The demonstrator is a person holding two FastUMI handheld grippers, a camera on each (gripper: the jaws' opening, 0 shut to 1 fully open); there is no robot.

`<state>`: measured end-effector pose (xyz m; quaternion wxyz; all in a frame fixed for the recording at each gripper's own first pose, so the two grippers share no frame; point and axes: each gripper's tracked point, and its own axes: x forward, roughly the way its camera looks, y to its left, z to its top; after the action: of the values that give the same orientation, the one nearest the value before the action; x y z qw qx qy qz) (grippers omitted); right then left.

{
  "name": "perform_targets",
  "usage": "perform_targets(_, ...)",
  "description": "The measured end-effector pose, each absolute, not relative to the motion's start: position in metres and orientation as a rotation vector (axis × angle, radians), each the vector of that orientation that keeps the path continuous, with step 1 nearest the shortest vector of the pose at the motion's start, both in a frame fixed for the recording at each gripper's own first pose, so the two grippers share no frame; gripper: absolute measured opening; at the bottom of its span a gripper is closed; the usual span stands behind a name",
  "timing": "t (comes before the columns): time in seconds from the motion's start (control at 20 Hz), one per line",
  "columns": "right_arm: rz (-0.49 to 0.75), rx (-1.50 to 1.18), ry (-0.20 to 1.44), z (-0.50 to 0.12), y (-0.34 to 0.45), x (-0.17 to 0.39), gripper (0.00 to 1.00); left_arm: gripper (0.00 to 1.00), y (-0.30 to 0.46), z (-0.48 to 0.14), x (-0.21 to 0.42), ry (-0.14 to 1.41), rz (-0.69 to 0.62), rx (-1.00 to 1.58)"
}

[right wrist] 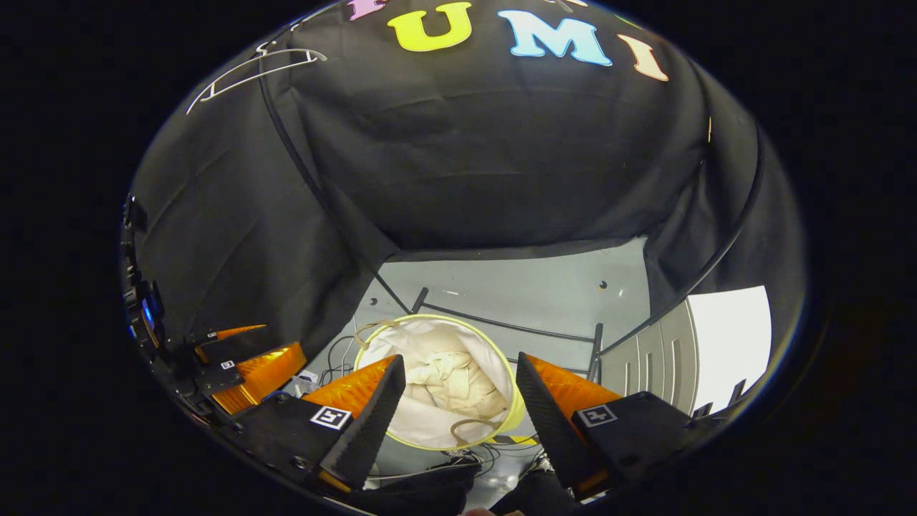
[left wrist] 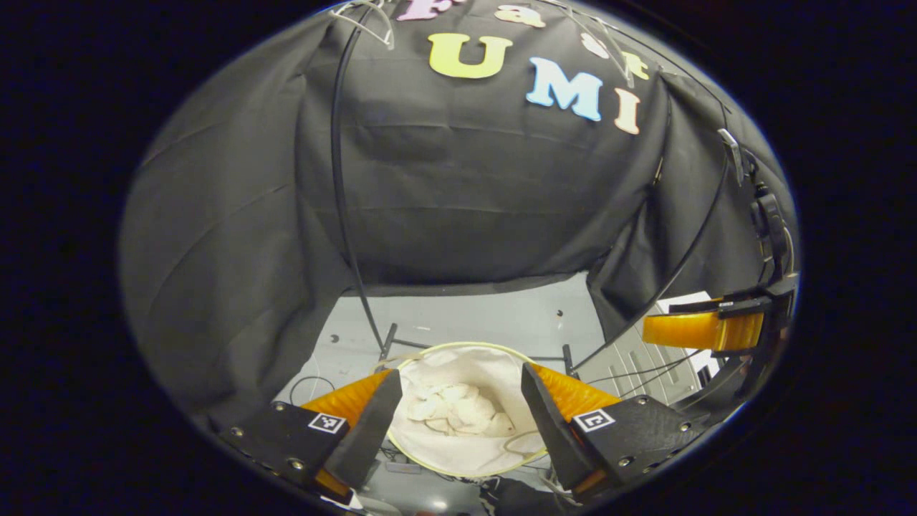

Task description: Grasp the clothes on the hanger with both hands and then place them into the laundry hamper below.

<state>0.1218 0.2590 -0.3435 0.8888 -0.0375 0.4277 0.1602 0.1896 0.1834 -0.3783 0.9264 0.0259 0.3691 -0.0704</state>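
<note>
Clothes (left wrist: 455,410) bunched inside laundry hamper (left wrist: 430,462). Left gripper (left wrist: 458,423) and right gripper (right wrist: 458,412) spread apart above hamper, gripping nothing.

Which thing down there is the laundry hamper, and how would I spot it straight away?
Look at the pale grey floor below the black cloth wall. The laundry hamper stands there between a rack's thin dark legs: a round white bag with a yellow-green rim, holding crumpled cream clothes.

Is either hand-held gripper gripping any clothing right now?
No. Left hand-held gripper and right hand-held gripper are both open; the clothes lie in the hamper.
</note>
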Motion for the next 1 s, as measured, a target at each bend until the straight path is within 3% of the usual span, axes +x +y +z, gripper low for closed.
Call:
perform_targets(0.5, 0.326, -0.044, 0.801, -0.305, 0.162, 0.131, 0.98, 1.0, 0.117, -0.306, 0.176, 0.651, 0.009, 0.09)
perform_targets(0.65, 0.285, -0.006, 0.732, -0.287, 0.126, 0.135, 0.98, 0.96, 0.087, -0.277, 0.173, 0.604, 0.015, 0.096)
perform_targets(1.0, 0.231, -0.099, 0.489, -0.229, 0.038, 0.144, 0.98, 1.0, 0.008, -0.193, 0.161, 0.434, 0.05, 0.126)
